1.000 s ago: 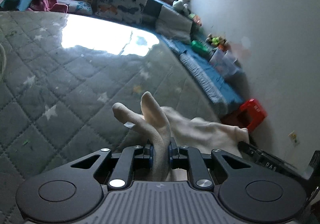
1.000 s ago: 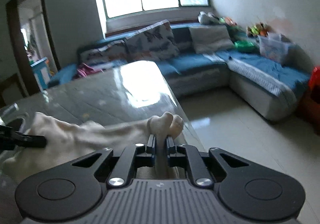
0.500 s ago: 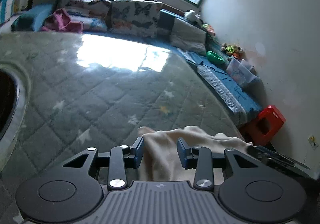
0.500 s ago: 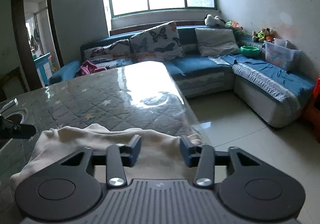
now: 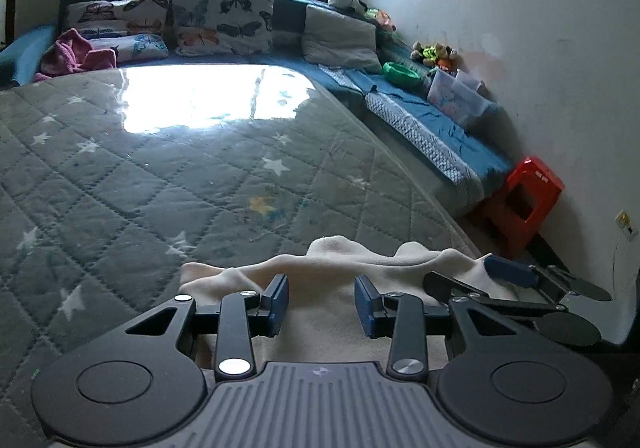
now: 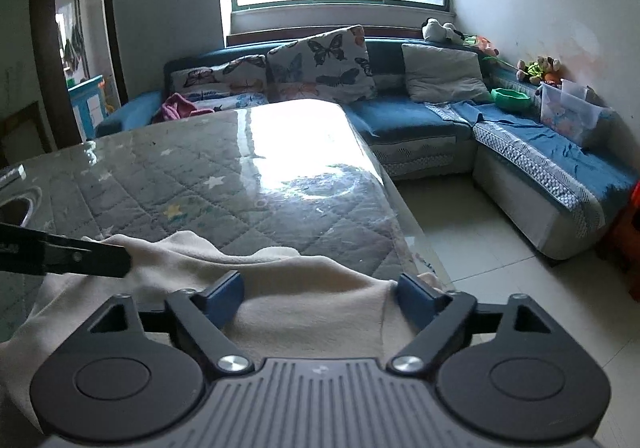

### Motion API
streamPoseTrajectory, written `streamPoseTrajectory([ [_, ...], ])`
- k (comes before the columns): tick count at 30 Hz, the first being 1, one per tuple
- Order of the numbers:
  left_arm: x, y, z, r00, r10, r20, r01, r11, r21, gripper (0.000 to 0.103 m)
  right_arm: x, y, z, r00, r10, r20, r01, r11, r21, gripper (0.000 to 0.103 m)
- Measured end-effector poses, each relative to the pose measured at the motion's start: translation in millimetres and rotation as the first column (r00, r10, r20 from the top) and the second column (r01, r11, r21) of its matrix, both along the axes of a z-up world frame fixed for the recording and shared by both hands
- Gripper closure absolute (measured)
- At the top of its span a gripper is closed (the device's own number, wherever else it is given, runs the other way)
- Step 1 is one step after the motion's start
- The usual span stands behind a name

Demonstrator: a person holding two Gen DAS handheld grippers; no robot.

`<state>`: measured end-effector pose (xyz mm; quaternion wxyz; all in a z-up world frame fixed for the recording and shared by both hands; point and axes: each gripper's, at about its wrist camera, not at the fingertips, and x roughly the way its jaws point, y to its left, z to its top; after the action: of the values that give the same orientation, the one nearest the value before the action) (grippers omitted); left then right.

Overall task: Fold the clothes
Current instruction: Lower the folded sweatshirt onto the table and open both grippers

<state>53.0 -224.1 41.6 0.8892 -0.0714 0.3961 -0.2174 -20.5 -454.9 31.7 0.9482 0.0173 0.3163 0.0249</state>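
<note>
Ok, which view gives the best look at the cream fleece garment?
The right wrist view: the cream fleece garment spreads across the lower frame, its folded edge near the table's right side, under the open right claw. The left wrist view shows only a rumpled strip beyond the open left claw.

both grippers (image 5: 322, 306) (image 6: 320, 298) wide apart

A second ago each gripper pinched a bunched-up fold of the cream garment (image 5: 344, 260) and held it raised. Now the left gripper (image 5: 321, 304) and right gripper (image 6: 320, 298) both have their jaws spread wide, and the cloth lies slack on the quilted bench (image 5: 160, 175).
</note>
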Motion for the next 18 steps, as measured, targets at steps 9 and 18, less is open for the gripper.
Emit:
streamPoseTrajectory([
  [9, 3.3, 1.0, -4.9, 1.000, -0.007, -0.009, 0.007, 1.000, -0.005, 0.061, 2.4, 7.9, 1.4, 1.000, 0.010, -0.016, -0.010, 1.000, -0.028, 0.000],
  [18, -23.4, 4.6, 5.3, 0.999, -0.022, 0.034, 0.022, 1.000, 0.011, 0.047, -24.0, 17.8, 14.8, 1.000, 0.019, 0.008, -0.019, 1.000, -0.006, 0.000],
])
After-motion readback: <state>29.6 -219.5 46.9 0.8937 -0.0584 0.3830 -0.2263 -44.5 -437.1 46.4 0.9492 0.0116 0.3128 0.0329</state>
